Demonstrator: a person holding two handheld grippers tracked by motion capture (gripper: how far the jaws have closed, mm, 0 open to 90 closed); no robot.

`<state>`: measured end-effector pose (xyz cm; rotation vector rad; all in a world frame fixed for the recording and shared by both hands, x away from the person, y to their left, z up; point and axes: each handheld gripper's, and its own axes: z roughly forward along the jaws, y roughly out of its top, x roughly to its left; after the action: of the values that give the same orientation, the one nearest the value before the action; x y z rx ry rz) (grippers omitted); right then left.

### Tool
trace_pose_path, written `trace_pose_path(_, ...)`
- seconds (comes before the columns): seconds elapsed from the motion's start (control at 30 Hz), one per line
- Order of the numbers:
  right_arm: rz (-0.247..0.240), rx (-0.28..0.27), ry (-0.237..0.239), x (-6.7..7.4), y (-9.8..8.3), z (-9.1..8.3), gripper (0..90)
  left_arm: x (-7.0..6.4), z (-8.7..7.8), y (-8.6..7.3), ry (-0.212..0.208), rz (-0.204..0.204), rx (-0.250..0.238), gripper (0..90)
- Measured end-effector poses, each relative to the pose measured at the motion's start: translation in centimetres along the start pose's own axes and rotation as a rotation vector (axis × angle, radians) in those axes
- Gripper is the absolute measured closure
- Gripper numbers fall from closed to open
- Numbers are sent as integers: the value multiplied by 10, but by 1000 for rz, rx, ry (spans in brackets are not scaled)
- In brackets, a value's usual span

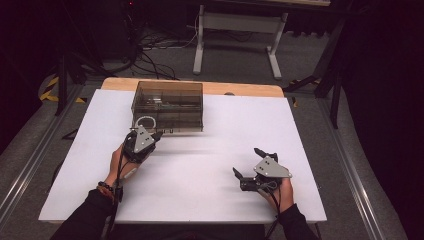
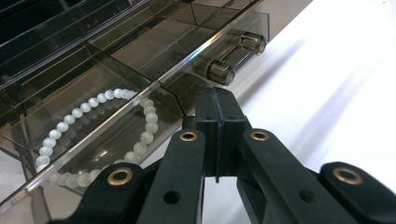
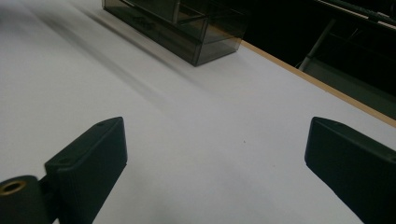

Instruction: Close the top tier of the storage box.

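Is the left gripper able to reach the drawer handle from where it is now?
Probably yes. The left gripper, jaws shut, sits just before the drawer handle of the smoky box, with nothing between them; the bracelet lies aside.

light: I see a dim room, bright table (image 1: pixel 210 170) | glare: box (image 2: pixel 140 51) edge | shadows: soft streaks | blur: slight in my near jaws

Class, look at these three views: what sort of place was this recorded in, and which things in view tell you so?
Probably a lab or workshop recording station, not a home. A white-topped table holds just a smoky plastic drawer box, cables trail over the grey floor behind, and yellow-black hazard tape marks the floor.
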<state>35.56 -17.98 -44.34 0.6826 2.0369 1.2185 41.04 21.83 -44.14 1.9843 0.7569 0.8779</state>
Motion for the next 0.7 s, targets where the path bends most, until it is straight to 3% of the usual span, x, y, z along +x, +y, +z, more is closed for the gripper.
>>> trace_pose_path(0.23, -7, 3, 1, 0, 0, 0, 63, 1, 3, 1, 17, 0, 2, 896)
trace_pose_path(0.7, -17, -1, 1, 1, 0, 1, 63, 11, 9, 1, 50, -49, 1, 896)
